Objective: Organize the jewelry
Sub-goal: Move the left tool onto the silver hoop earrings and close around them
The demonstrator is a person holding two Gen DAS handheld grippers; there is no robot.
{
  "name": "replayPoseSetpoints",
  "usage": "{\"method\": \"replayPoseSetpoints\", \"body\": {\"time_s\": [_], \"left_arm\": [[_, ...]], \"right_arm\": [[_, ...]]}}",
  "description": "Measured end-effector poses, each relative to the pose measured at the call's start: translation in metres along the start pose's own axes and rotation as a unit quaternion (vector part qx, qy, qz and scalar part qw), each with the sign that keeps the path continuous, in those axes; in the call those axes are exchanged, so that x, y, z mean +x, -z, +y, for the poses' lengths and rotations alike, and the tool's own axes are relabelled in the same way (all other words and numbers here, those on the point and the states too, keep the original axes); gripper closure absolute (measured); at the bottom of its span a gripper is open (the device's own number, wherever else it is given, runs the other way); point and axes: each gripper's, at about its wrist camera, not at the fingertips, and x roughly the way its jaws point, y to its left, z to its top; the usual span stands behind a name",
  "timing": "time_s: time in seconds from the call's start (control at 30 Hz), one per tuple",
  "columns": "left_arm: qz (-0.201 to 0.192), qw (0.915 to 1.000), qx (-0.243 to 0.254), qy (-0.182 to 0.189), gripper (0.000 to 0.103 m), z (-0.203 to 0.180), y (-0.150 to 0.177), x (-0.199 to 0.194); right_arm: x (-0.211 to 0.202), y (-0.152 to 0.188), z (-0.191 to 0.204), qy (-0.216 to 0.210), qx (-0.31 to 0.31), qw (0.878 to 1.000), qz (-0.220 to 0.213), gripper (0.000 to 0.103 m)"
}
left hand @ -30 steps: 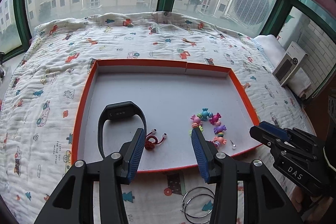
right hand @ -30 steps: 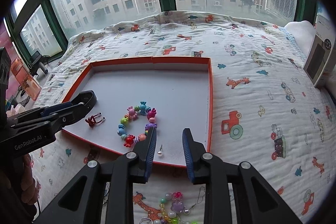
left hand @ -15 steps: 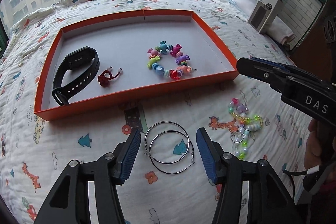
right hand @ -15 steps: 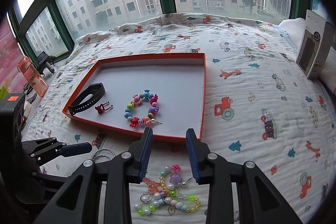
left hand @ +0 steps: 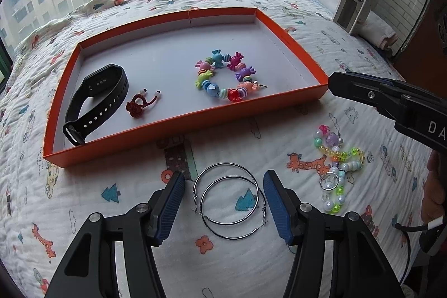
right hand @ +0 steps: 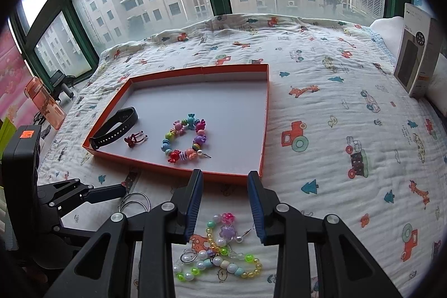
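An orange tray on the quilt holds a black watch band, a red knotted ring and a candy-bead bracelet. Two silver hoop earrings lie on the quilt in front of it. My left gripper straddles them, its jaws opening, pads clear of the hoops. A tangle of pastel beads with a ring lies under my right gripper, which is open and not touching it. The tray is just ahead of it, and the left gripper shows at its left.
A grey and white carton stands by a pillow at the far right. The cartoon-print quilt runs up to green-framed windows. A pink bottle sits off the bed's left edge. A hand holds the right gripper.
My left gripper has drawn back out of the tray and down to the hoop earrings, jaws spread wider. My right gripper has backed off the tray's front edge to above the pastel beads.
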Motion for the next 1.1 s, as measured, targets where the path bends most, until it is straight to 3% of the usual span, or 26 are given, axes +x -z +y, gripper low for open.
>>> {"method": "replayPoseSetpoints", "body": {"time_s": [0.1,0.27,0.57,0.83,1.1], "left_arm": [[-0.005,0.9999,0.008,-0.007,0.041,-0.003,0.001,0.0],[-0.013,0.9998,0.014,-0.011,0.051,-0.004,0.003,-0.001],[-0.029,0.9995,0.002,-0.012,0.052,0.002,0.005,-0.016],[-0.062,0.9976,-0.026,-0.018,0.052,0.019,-0.002,-0.047],[-0.067,0.9968,-0.039,-0.02,0.052,0.028,0.001,-0.055]], "right_arm": [[-0.001,0.003,-0.003,0.002,0.003,1.0,0.001,0.067],[-0.004,0.007,-0.006,0.002,0.008,1.0,0.002,0.067],[-0.016,0.015,-0.007,0.007,-0.006,1.0,0.006,0.067],[-0.025,0.042,-0.004,0.007,-0.039,0.999,0.031,0.067],[-0.021,0.058,0.007,0.01,-0.068,0.996,0.053,0.067]]}}
